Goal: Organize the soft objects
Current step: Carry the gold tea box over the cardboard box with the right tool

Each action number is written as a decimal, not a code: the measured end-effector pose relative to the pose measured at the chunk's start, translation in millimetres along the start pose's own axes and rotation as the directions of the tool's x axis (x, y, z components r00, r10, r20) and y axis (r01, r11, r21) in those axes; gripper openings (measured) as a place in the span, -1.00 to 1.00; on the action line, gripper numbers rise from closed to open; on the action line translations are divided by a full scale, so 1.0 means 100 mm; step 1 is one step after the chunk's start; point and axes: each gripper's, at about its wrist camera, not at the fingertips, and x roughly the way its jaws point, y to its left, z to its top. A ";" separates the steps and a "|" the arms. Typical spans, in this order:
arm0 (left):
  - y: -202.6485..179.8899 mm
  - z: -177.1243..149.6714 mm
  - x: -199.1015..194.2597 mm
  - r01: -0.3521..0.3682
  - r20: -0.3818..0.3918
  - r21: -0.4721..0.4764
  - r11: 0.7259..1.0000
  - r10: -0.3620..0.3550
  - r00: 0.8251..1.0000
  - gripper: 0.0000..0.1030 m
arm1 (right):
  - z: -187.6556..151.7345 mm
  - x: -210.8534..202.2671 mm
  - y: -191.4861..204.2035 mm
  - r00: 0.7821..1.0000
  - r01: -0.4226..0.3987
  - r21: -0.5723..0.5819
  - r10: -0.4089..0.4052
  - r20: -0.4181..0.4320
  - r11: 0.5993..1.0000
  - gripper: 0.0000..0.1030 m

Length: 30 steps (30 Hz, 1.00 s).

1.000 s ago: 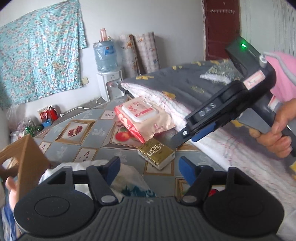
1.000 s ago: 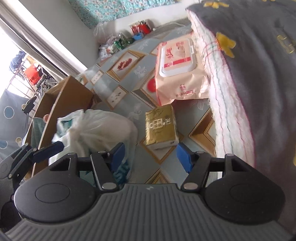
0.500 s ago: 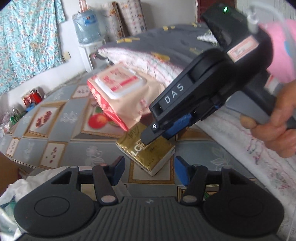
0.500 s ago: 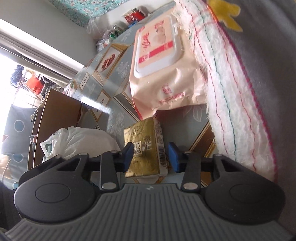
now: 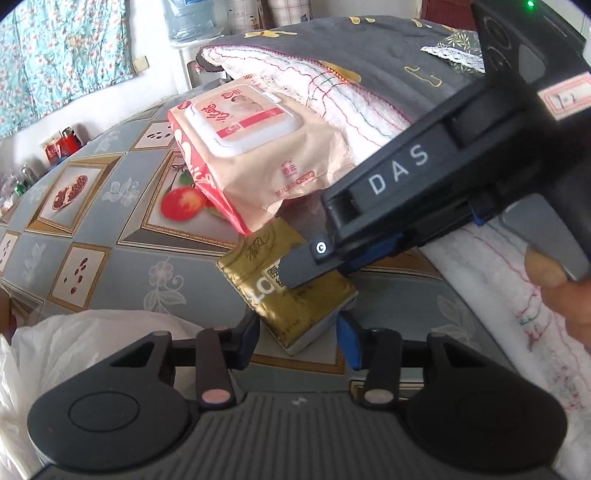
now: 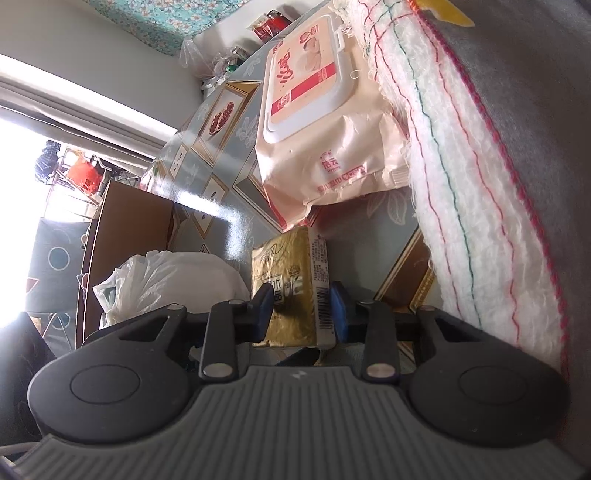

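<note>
A gold tissue pack (image 5: 295, 295) lies on the patterned tablecloth (image 5: 110, 236). My right gripper (image 6: 301, 308) straddles the pack (image 6: 288, 291), its blue fingers touching both sides; it also shows in the left wrist view (image 5: 314, 266) pressing down on the pack. My left gripper (image 5: 299, 338) is open, its fingers on either side of the pack's near corner. A pink wet-wipes pack (image 5: 258, 155) leans against the folded grey and white blanket (image 5: 369, 92) just behind; both also show in the right wrist view, the wipes (image 6: 325, 122) and the blanket (image 6: 480, 166).
A white plastic bag (image 5: 92, 354) bulges at the near left and also shows in the right wrist view (image 6: 166, 280). A cardboard box (image 6: 125, 236) stands left of the table. A water dispenser (image 5: 192, 22) stands by the far wall.
My right gripper came down and its fingers narrowed around the gold tissue pack. My left gripper moved in until its open fingers reached the pack's near corner.
</note>
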 end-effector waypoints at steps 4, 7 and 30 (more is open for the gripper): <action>-0.05 0.00 -0.16 0.002 0.029 0.005 1.000 -0.002 1.000 -0.09 | -0.07 -0.19 0.07 0.999 -0.005 -0.003 0.005 0.033 1.000 -0.38; -0.10 0.02 -0.36 0.004 0.065 0.007 1.000 -0.004 0.998 -0.09 | -0.15 -0.41 0.20 0.997 -0.009 -0.020 0.011 0.070 1.000 -0.38; 0.30 -0.78 -2.56 -0.159 0.372 -0.188 0.969 0.220 0.902 -0.09 | -0.92 -1.05 2.68 0.982 -0.097 -0.414 0.153 0.106 0.905 -0.36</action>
